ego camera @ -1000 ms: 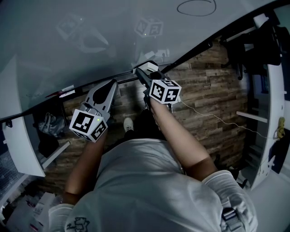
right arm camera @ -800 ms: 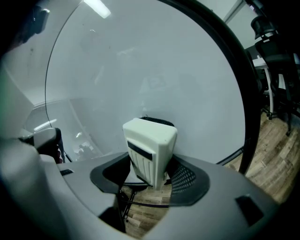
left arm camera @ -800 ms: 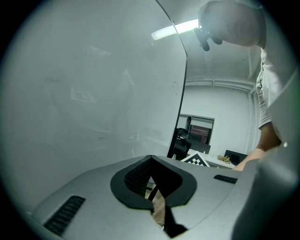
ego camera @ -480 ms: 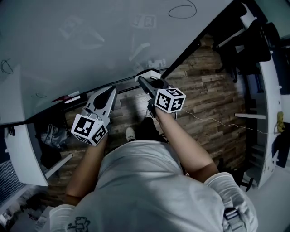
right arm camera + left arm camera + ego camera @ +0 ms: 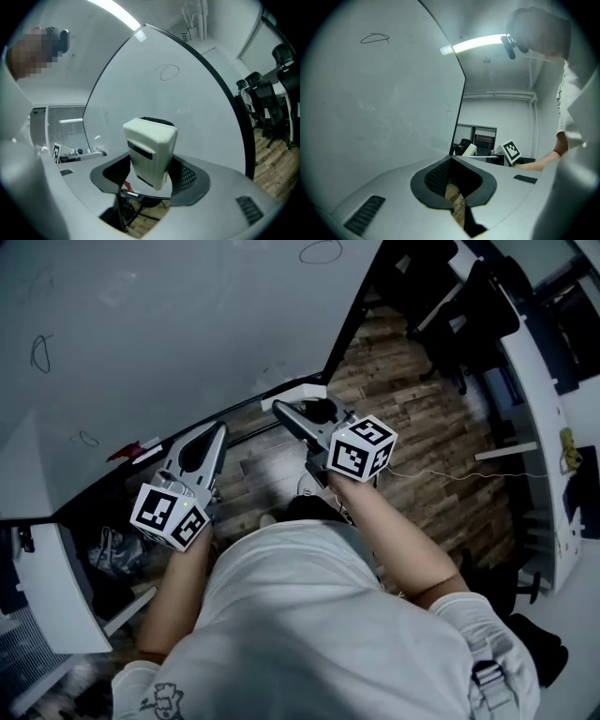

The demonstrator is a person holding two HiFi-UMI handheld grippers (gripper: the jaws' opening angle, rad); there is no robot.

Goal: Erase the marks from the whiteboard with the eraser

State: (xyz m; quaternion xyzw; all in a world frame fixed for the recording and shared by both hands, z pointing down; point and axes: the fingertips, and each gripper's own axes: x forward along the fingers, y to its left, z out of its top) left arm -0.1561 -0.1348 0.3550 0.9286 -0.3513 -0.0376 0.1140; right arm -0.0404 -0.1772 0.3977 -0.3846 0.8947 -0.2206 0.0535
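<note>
Eraser (image 5: 150, 150): white block, long axis upright, clamped in right gripper (image 5: 149, 180) near the whiteboard (image 5: 140, 89) lower edge, oval mark (image 5: 169, 72) higher on the whiteboard; left gripper (image 5: 452, 183) pinched closed on nothing, farther from that mark.

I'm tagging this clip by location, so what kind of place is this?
Probably an office or meeting room: a large whiteboard with pen marks, black office chairs on a wood-plank floor, and a ceiling strip light. The right tool holds the eraser.
</note>
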